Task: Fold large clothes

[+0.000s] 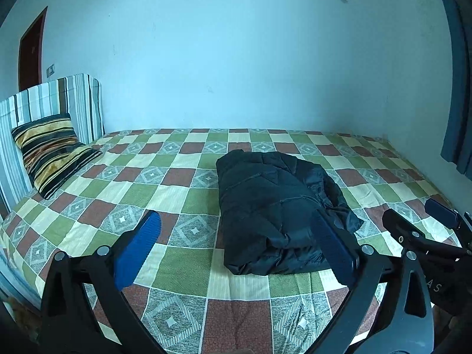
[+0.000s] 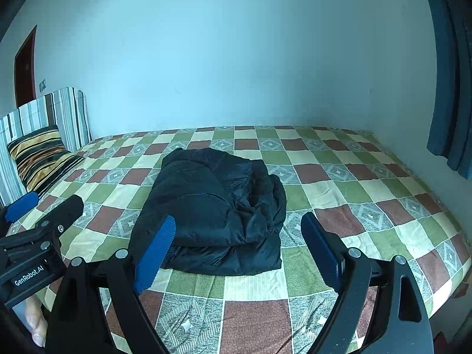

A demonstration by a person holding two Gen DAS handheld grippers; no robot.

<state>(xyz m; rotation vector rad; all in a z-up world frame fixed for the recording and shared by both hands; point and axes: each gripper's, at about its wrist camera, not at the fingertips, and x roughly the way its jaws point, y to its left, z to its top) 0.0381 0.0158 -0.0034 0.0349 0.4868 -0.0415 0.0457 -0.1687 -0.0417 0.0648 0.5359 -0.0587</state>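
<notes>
Bed (image 1: 188, 177): checked cover; folded black jacket (image 1: 274, 206) lies mid-bed. Striped pillow (image 1: 53, 150) at 9 o'clock, against striped headboard (image 1: 44, 106). Curtain (image 2: 448, 88) at 3 o'clock. Right view alone shows a fingertip (image 2: 37, 324). Left tongs (image 1: 239, 236): wide, empty, short of jacket. Right tongs (image 2: 239, 233): wide, empty.
</notes>
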